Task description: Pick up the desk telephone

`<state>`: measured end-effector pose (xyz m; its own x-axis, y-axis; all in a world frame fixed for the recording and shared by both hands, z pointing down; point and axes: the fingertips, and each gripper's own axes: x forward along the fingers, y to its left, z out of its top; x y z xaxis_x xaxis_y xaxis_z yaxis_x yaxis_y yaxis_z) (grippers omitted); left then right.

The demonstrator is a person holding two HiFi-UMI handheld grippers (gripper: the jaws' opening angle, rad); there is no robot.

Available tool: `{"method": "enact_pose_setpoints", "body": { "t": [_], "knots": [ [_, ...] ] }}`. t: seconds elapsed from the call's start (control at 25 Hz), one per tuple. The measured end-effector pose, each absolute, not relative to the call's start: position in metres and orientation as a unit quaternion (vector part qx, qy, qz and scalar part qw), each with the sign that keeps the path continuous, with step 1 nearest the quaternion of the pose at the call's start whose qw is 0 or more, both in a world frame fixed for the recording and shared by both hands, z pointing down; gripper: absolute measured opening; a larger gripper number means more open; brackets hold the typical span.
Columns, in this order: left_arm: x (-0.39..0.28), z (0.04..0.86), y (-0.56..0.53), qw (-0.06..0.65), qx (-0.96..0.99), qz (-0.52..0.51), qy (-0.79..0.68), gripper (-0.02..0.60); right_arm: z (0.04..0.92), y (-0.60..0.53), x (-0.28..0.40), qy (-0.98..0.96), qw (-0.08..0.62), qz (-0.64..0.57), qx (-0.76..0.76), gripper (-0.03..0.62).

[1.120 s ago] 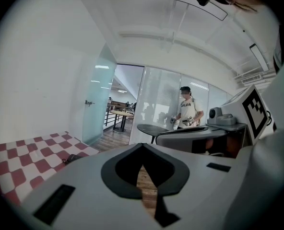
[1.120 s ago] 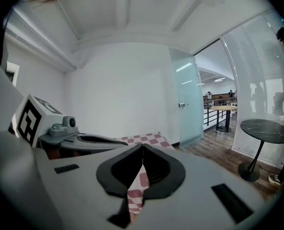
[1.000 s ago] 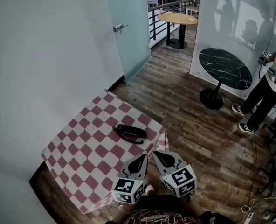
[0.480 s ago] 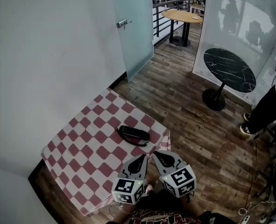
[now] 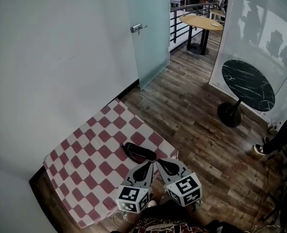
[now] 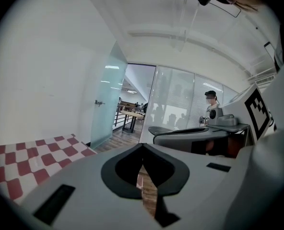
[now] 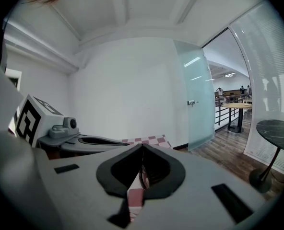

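Head view: oblong black desk telephone (image 5: pixel 139 152) on checked tablecloth (image 5: pixel 85 154) (red-and-white squares)

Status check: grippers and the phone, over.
Left gripper shut, empty. Right gripper shut, empty. Telephone lying on checkered table, just ahead of both tips, not gripped. Nothing between.

Tablecloth (image 5: pixel 85 154): matt checked cloth. On tablecloth, telephone (image 5: pixel 139 152): black plastic, slight sheen. Beyond tablecloth: floor (image 5: pixel 192 106) of dark wood planks, satin; door (image 5: pixel 153 47) of frosted glass, metal handle (image 5: pixel 138 28); round tabletop (image 5: pixel 247 84) glossy black, marble-veined.
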<state>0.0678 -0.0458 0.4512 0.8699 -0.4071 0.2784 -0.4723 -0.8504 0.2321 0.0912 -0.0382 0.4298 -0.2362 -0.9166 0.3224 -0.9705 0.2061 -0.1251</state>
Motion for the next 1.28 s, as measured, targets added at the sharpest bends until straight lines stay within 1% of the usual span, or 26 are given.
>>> {"method": "enact_pose_setpoints", "body": {
  "t": [0.28,0.52,0.84,1.28],
  "knots": [
    [0.098,0.441,-0.069,0.154,0.947,0.104,-0.262,0.006,0.424,-0.062,0.122,-0.791,0.093,0.149,0.586,0.018],
    [0.103,0.444,-0.082,0.152,0.936,0.099,-0.302,0.006,0.426,-0.078,0.131,-0.816,0.095,0.142,0.553,0.018],
    [0.088,0.456,-0.093,0.17,0.914,0.102,-0.354,0.006,0.434,-0.095,0.116,-0.847,0.103,0.15,0.499,0.018],
    [0.077,0.459,-0.13,0.177,0.912,0.102,-0.355,0.006,0.441,-0.131,0.106,-0.848,0.115,0.157,0.493,0.018]
  ]
}}
